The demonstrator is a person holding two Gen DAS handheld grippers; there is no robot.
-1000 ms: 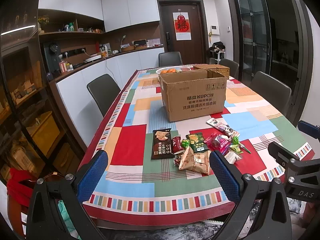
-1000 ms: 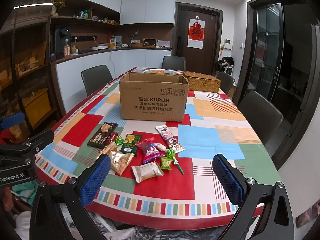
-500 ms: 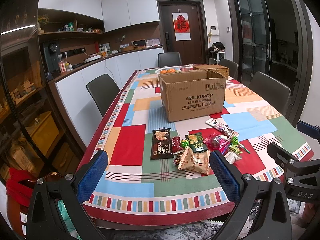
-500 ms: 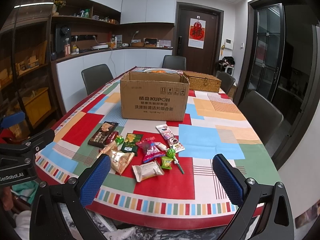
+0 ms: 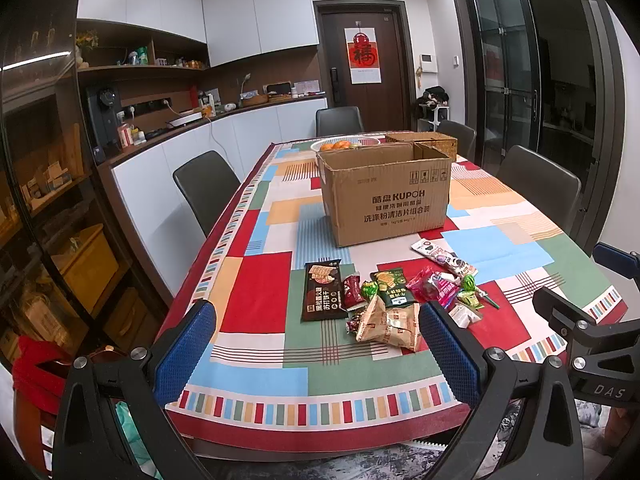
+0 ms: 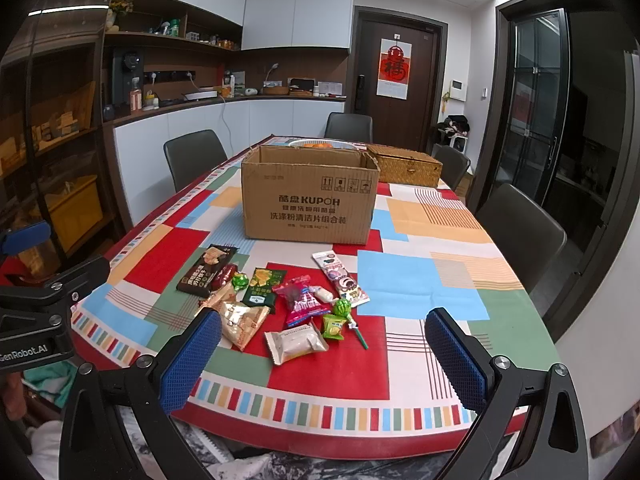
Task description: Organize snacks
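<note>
Several snack packets lie in a loose pile on the near part of the table: a dark cracker pack (image 5: 322, 290) (image 6: 207, 270), a green chip bag (image 5: 392, 288) (image 6: 264, 286), tan packets (image 5: 390, 322) (image 6: 240, 320), a pink candy bag (image 6: 301, 304), a white packet (image 6: 296, 342) and a long strip pack (image 6: 340, 278). An open cardboard box (image 5: 386, 194) (image 6: 310, 194) stands behind them. My left gripper (image 5: 316, 350) and right gripper (image 6: 324, 354) are both open and empty, held off the table's near edge.
The table (image 5: 256, 292) has a colourful checked cloth. A wicker basket (image 6: 404, 166) and a fruit bowl (image 5: 344, 145) stand behind the box. Dark chairs (image 5: 206, 188) (image 6: 520, 232) line both sides. Cabinets run along the left wall.
Both grippers have moved slightly closer to the table; the snacks and box have not moved.
</note>
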